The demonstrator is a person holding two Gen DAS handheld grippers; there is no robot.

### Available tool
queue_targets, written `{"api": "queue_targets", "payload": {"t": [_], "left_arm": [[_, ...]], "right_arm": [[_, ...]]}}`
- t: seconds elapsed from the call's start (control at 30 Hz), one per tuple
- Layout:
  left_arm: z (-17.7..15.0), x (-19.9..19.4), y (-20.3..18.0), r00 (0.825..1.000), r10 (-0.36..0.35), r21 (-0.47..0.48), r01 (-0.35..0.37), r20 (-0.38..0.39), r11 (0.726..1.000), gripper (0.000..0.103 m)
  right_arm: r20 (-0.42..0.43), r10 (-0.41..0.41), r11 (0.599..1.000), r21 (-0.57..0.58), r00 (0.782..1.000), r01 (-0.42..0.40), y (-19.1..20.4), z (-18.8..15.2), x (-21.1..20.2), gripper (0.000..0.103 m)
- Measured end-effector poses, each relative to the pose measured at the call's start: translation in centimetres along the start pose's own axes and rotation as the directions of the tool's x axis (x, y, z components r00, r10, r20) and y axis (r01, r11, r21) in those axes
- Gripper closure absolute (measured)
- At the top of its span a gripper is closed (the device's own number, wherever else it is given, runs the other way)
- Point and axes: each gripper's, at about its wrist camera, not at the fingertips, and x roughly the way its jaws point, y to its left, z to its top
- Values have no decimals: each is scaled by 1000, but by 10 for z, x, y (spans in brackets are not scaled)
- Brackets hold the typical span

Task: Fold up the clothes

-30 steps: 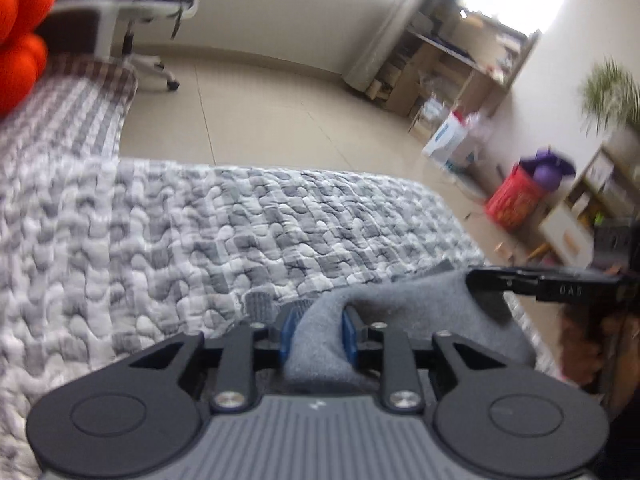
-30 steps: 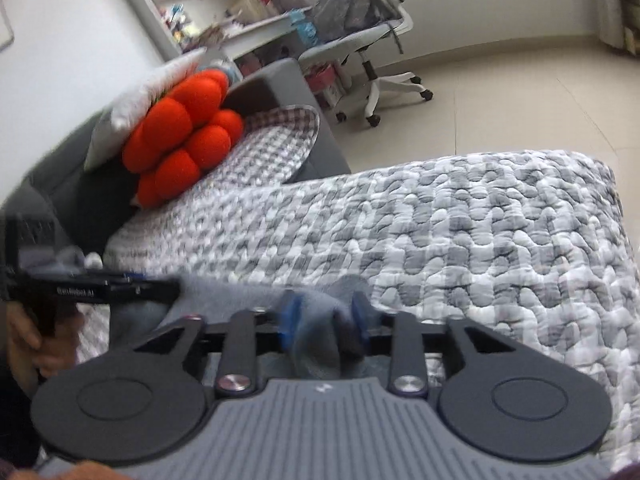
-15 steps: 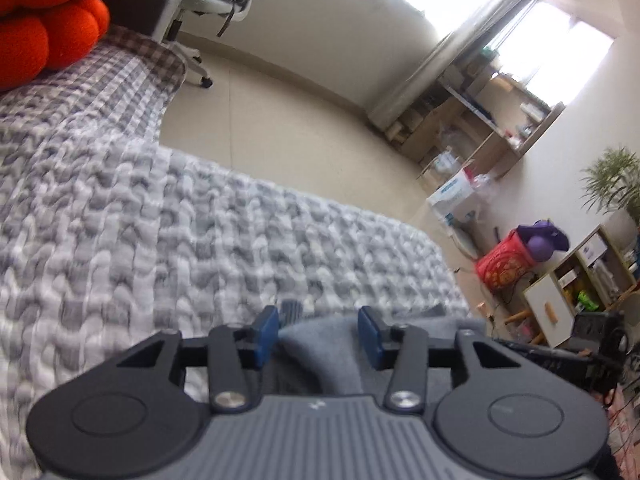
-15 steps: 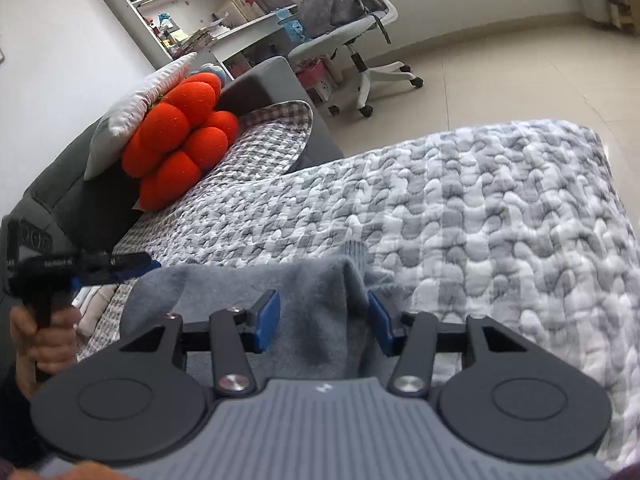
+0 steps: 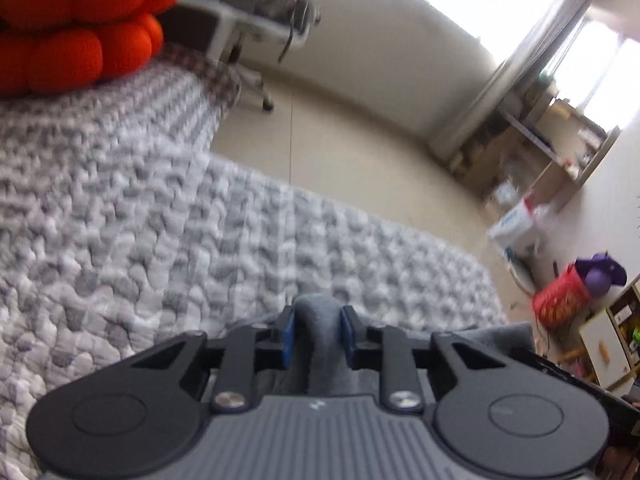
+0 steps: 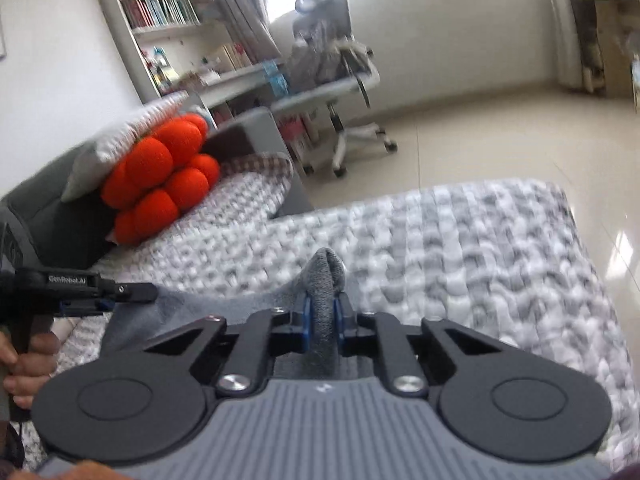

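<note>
Over the quilted grey bedspread (image 6: 460, 240), grey garment (image 6: 326, 276) pinched inside both clamped tools: left (image 5: 317, 330), right (image 6: 322, 320).

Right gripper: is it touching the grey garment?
Touching. The right wrist view shows the right gripper with both blue pads pinching a bunched fold of the grey garment.

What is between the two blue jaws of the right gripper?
A bunched fold of the grey garment. The right gripper has its jaws pinched on it, and the fold pokes out past them above the quilt. The right wrist view shows it.
</note>
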Motion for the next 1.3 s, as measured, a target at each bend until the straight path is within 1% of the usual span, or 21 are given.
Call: {"api": "queue_targets", "payload": {"t": [0.13,0.17,0.27,0.37,0.4,0.43,0.47,0.5,0.57,0.63,0.7,0.73,0.77,0.8,0.83,0.9,0.97,1.07,1.13,1.17,1.3], "left_arm": [[7,-8,13,997,-11,-42,15,80,999,88],[9,-5,13,996,-1,-36,4,88,999,90],[9,11,13,998,18,-16,-17,62,1000,90],[9,15,27,1000,10,-66,-8,21,998,88],[8,12,34,1000,0,-96,1,18,995,83],[8,10,40,1000,-9,-125,11,15,992,69],[8,7,46,999,-27,-152,30,20,988,52],[7,6,49,999,-48,-170,51,22,984,46],[7,6,46,997,-76,-165,78,20,983,43],[6,5,36,995,-93,-137,95,22,986,40],[2,9,25,998,-64,-88,65,10,994,40],[0,12,20,999,-46,-63,47,4,997,42],[-2,15,14,1000,-28,-38,28,-2,999,50],[-5,18,9,1000,-10,-12,10,-8,1000,59],[-7,21,3,1000,8,14,-8,-13,1000,73],[-6,22,4,1000,15,10,-15,0,1000,79],[-4,22,6,1000,17,-4,-17,15,1000,88],[0,11,2,997,4,12,-5,80,1000,94],[1,9,0,994,9,20,-11,105,1000,94],[1,10,-1,994,19,20,-21,109,1000,94],[-2,23,3,995,77,15,-78,71,997,94]], "right_arm": [[35,-26,1000,2,999,26,-2,1,5,90],[32,-34,999,7,999,34,-2,1,10,90],[9,-54,998,13,998,54,-3,-1,25,90],[-13,-68,998,11,998,68,-2,-2,36,90],[-24,-70,997,23,997,70,-5,-3,36,89],[-31,-58,998,34,998,59,-8,-3,35,86],[-38,-46,998,46,998,48,-10,-3,34,83],[-44,-34,998,57,998,37,-13,-3,33,82],[-45,-23,997,68,999,26,-15,-3,30,81],[-47,-28,997,73,999,31,-12,-3,28,80],[-47,-34,997,63,998,37,-8,-4,27,80],[-46,-39,997,61,998,42,-6,-4,28,80],[-46,-43,997,58,998,46,-5,-4,29,80],[-45,-48,997,56,998,50,-4,-4,30,80],[-44,-52,997,54,998,54,-3,-5,31,82],[-39,-61,997,49,997,63,-2,-4,31,84],[-19,-62,996,65,998,63,0,-3,30,88],[39,-47,997,67,998,44,2,0,22,89],[50,-56,997,60,997,53,2,0,23,89],[34,-68,996,64,997,65,0,-2,26,89],[-18,-99,992,76,995,100,-5,-9,36,89]]}}
